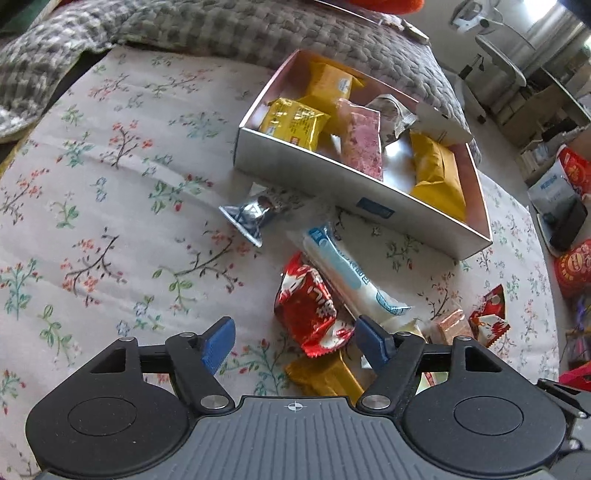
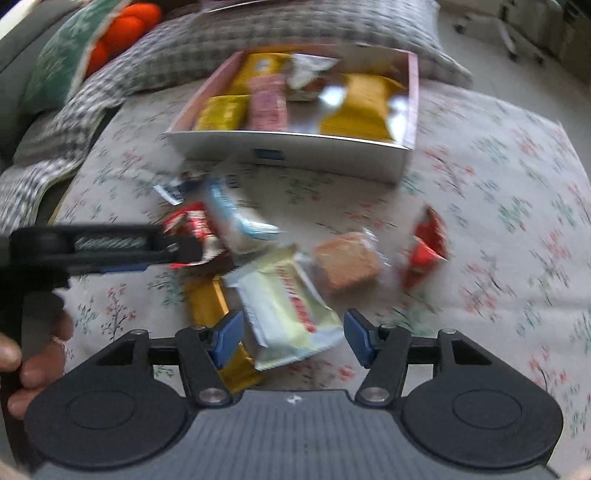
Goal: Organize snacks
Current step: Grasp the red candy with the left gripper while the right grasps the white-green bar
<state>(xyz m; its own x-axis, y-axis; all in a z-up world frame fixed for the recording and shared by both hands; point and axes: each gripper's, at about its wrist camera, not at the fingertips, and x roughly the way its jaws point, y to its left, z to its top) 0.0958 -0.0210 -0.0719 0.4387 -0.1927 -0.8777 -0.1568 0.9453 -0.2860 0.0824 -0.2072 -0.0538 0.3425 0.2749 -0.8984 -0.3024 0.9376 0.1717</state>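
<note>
Snacks lie scattered on a floral bedspread [image 1: 110,177] in front of a shallow white box [image 1: 332,173], which sits near the far edge of the bed against a grey checked quilt [image 1: 221,33]; left of the box the bedspread runs open and bare, while right of it the bed's edge drops to a floor crowded with bags. Inside the box are yellow packets [image 1: 295,118], a pink bar [image 1: 364,147] and a crumpled silver wrapper [image 1: 391,110]; bare floor shows between them. Just in front of the box's near wall rest a small silver-blue sweet [image 1: 245,216] and a long white-and-blue packet [image 1: 351,273]; touching that packet's near side is a red wrapper [image 1: 310,306], with a gold bar [image 1: 325,376] partly under it. The left gripper [image 1: 295,341] hangs over the red wrapper, jaws apart and holding nothing, pads clear of it. The right gripper [image 2: 291,341], jaws likewise parted and gripping nothing, straddles a cream packet [image 2: 291,314]; its pads stand off both sides. Right of that lie a brown square [image 2: 347,262] and a small red packet [image 2: 424,247], well apart from the box; this view is blurred.
</note>
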